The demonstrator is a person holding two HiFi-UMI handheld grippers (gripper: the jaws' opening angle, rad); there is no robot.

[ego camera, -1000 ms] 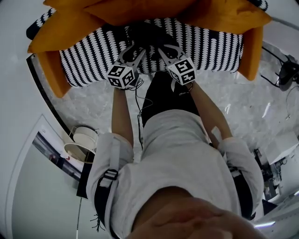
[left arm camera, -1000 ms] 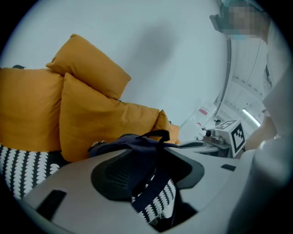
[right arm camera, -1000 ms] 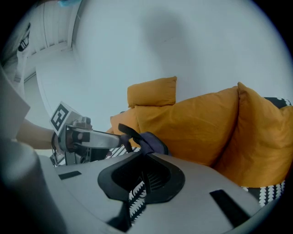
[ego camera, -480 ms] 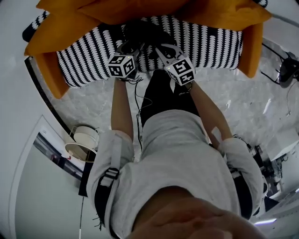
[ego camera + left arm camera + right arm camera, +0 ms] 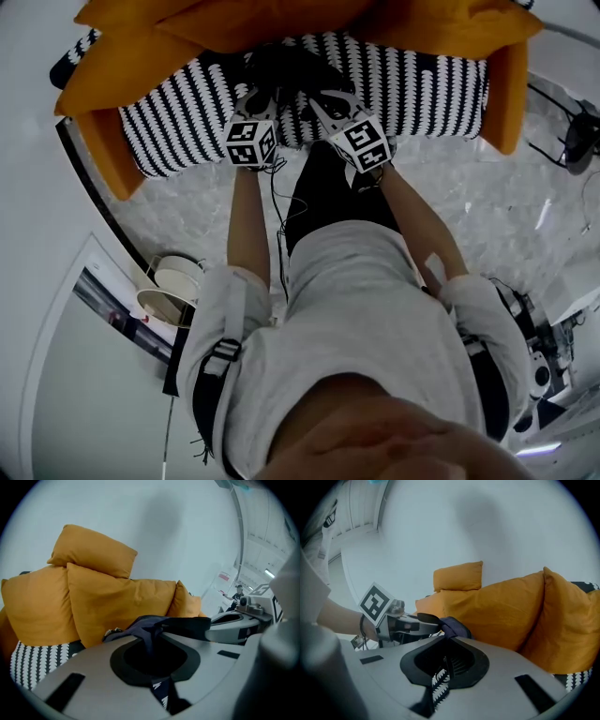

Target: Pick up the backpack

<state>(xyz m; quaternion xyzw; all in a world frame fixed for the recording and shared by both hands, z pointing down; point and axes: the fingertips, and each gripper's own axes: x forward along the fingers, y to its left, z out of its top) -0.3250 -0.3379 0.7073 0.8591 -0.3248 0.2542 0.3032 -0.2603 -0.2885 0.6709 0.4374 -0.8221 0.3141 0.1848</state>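
Two tongs meet over one dark bag, as I see it from the remote station. Largest item: the sofa (image 5: pixel 169 131), its seat covered in a black-and-white pattern, spans the top of the head view above a pale marbled floor (image 5: pixel 487 206). Orange cushions (image 5: pixel 141 56) are piled along its back and arms, and they fill the background of both gripper views. The backpack (image 5: pixel 291 67) lies on the seat at the sofa's middle, against the cushions, directly ahead of both arms. The left tongs (image 5: pixel 262 97) reach its near edge from my left. The left gripper view shows their jaws drawn together on a navy strap (image 5: pixel 150 625) of the backpack, which runs down through the gap between them. The right tongs (image 5: pixel 323 101) come in just beside them. Their jaws are likewise closed, pinching a fold of the backpack's dark fabric at the tips, with the patterned seat visible through the slot below.
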